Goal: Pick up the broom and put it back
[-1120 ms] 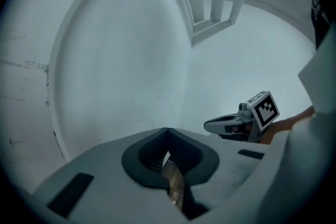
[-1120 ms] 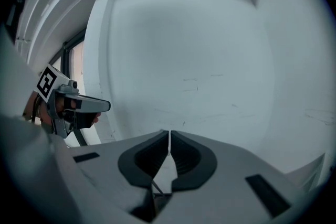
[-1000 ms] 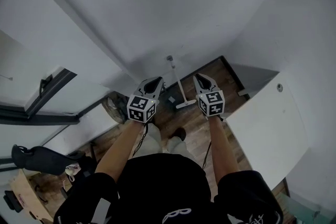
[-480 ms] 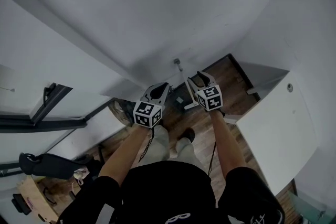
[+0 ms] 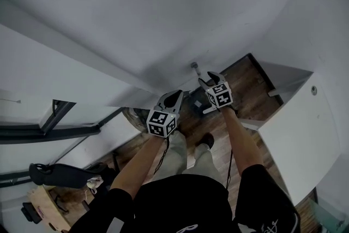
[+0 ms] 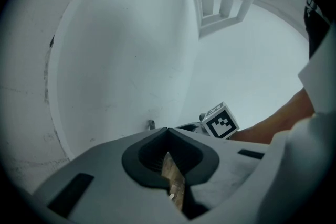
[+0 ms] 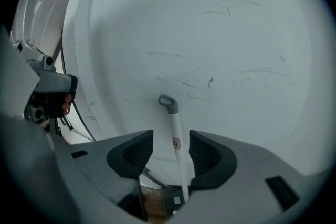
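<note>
The broom's white handle (image 7: 177, 144), with a grey loop (image 7: 167, 103) at its top, leans upright against the white wall. In the head view its top (image 5: 194, 66) shows just past my right gripper (image 5: 209, 80), and its head (image 5: 209, 110) rests on the wooden floor. My right gripper (image 7: 171, 148) has its jaws opening; the handle stands between them and the pads do not press on it. My left gripper (image 6: 168, 131) is shut on nothing and hangs to the left (image 5: 175, 97) of the broom. In the left gripper view, the right gripper's marker cube (image 6: 221, 120) shows.
A white cabinet (image 5: 297, 139) stands at the right, beside the strip of wooden floor (image 5: 248, 82). A dark-framed window (image 5: 65, 117) and a black object (image 5: 60, 174) lie at the lower left. The person's legs and shoes (image 5: 206, 142) are below the grippers.
Both hands have sunk lower along the wall. The right gripper's jaws have spread apart around the broom handle, which stays leaning on the wall.
</note>
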`<state>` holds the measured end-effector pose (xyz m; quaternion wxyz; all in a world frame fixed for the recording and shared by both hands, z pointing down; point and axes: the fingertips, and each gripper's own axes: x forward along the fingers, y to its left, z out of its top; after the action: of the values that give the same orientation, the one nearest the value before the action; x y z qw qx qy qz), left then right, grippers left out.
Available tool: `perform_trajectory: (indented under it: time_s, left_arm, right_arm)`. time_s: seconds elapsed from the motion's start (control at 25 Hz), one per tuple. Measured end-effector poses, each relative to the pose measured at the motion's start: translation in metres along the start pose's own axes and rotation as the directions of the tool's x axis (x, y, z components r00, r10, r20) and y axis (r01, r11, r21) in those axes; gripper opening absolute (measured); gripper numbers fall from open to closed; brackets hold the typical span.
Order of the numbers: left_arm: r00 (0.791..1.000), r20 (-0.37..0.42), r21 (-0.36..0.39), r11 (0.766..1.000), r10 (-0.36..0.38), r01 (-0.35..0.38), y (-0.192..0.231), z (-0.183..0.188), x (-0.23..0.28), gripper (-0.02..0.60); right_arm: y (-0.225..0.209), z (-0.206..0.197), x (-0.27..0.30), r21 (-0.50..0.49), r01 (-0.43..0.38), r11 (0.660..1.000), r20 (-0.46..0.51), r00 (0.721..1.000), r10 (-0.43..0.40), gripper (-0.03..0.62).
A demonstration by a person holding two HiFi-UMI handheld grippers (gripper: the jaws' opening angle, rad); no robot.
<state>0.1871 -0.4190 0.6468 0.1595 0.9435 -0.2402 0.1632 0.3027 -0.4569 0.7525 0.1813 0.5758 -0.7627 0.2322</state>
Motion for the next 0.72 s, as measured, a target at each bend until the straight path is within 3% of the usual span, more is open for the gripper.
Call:
perform_trajectory:
  time_s: [0.28,0.72]
  left_arm:
    - [0.999,-0.048,-0.01,1.0,0.021,-0.022,0.003,-0.02,0.001,0.017]
    - [0.996,-0.047,-0.043,0.996,0.077,-0.079,0.014,-0.026,-0.011,0.018]
  right_arm:
    - [-0.005,-0.011,0.035,0.015,-0.005,1.0,-0.037,0.999,0.005,0.209]
    - [-0.01,-0.014,0.07,0.044,-0.017,0.999,-0.091,0.996,0.021,0.207]
